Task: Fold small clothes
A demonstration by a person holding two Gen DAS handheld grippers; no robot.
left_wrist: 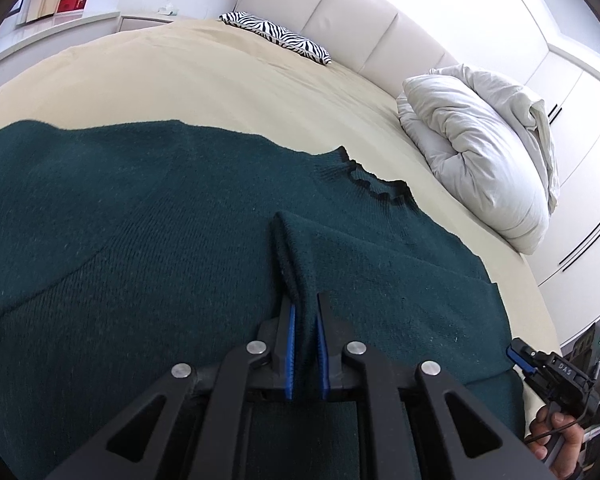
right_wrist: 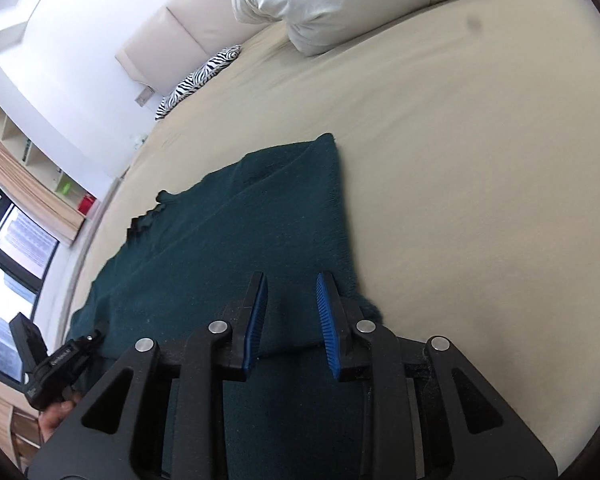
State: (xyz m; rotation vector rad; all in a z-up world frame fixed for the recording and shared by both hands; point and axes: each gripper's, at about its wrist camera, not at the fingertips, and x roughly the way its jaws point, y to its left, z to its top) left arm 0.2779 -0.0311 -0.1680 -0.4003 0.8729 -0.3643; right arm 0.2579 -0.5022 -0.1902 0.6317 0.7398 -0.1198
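A dark green knit sweater (left_wrist: 140,220) lies spread on the beige bed, its black-trimmed collar (left_wrist: 372,184) toward the headboard. My left gripper (left_wrist: 305,300) is shut on a raised fold of the sweater, which stands up between the blue pads. In the right wrist view the sweater (right_wrist: 236,224) lies flat with one side folded in. My right gripper (right_wrist: 292,280) is open just above the sweater's near edge, with cloth under its fingers. The right gripper also shows at the left wrist view's lower right (left_wrist: 516,354).
The beige bed sheet (right_wrist: 460,160) stretches right of the sweater. A rumpled white duvet (left_wrist: 484,160) and a zebra pillow (left_wrist: 276,36) lie by the padded headboard (left_wrist: 340,12). Shelves and a window (right_wrist: 16,232) are at the left.
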